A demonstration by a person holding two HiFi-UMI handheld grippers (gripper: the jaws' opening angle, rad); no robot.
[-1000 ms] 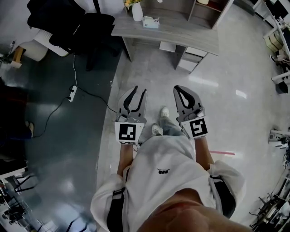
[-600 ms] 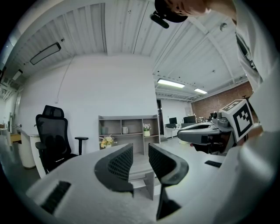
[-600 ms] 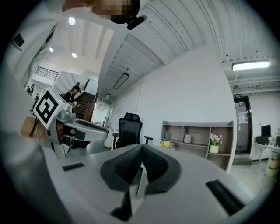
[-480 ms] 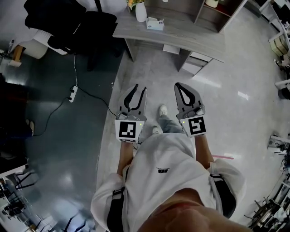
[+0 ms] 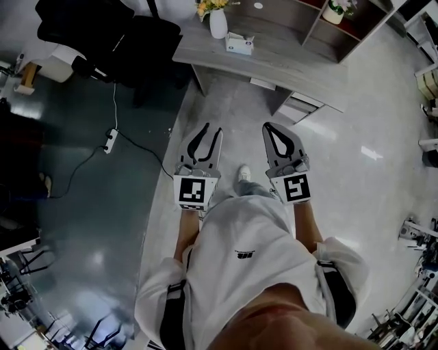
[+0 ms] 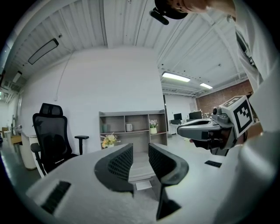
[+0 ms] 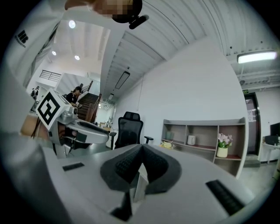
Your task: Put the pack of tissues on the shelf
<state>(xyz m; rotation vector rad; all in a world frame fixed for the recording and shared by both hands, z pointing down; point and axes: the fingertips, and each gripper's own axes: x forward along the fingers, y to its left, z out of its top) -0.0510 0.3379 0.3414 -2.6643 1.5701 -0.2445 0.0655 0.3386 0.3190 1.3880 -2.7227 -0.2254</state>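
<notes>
Left gripper (image 5: 211, 130): jaws stand apart with a clear gap and nothing between them; the left gripper view shows only the desk top and the shelf through that gap. Right gripper (image 5: 268, 128): jaws meet at the tips, with nothing caught between the pads. Both grippers are held side by side in front of the person's torso, pointing roughly level toward the grey desk (image 5: 294, 61) and well apart from it. Pack of tissues (image 5: 239, 44): a pale box lying on the desk top near its left end, just beside a white vase (image 5: 217, 26) of yellow flowers; neither gripper touches it. Shelf (image 5: 345, 31): an open wooden unit at the desk's far right end, well apart from the pack. A potted plant (image 5: 335, 9) sits in one compartment, and what appears to be a white mug (image 6: 129, 127) in another, though it is too small to confirm. Black office chair (image 5: 102, 31) stands left of the desk. A power strip (image 5: 109, 140) lies on the dark floor (image 5: 89, 225).
</notes>
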